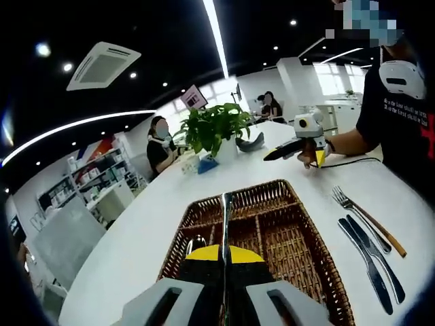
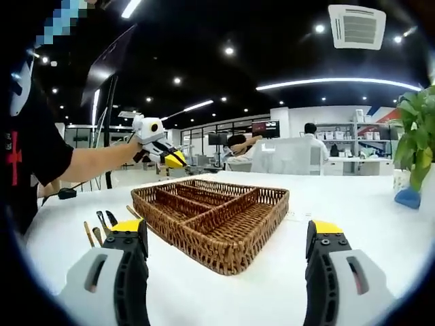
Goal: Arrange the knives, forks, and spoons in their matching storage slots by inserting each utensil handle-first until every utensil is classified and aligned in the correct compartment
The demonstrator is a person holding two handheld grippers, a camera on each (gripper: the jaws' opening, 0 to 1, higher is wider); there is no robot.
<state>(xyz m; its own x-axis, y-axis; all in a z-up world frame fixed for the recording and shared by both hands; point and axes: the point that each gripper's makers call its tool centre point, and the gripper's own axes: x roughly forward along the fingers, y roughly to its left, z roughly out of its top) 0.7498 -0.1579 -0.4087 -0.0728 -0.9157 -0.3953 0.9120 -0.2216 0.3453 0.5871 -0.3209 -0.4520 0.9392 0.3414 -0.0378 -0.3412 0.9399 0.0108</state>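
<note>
Room: open-plan office with dark ceiling, strip lights and a ceiling air unit; shelving and seated people lie beyond the table.
Table: white, long and curved; it carries everything below.
Person: sleeve and forearm in a dark shirt appear at the far side of the table in the left gripper view, holding one device.
Basket: brown woven wicker tray with long compartments, sitting on the table as the landmark; in the right gripper view it lies straight ahead of the jaws, in the middle of the table.
Plant: green leafy pot plant beyond the basket's far end.
Left gripper: jaws closed on a utensil, a slim metal piece running up from between the jaws over the basket's near end; which kind of utensil it is cannot be told.
Right gripper: jaws spread wide apart with nothing between them, short of the basket's near corner.
Knives: two dark blades lying side by side on the table, just right of the basket.
Fork: wooden-handled, lying beside the knives on their outer side, tines pointing away.
</note>
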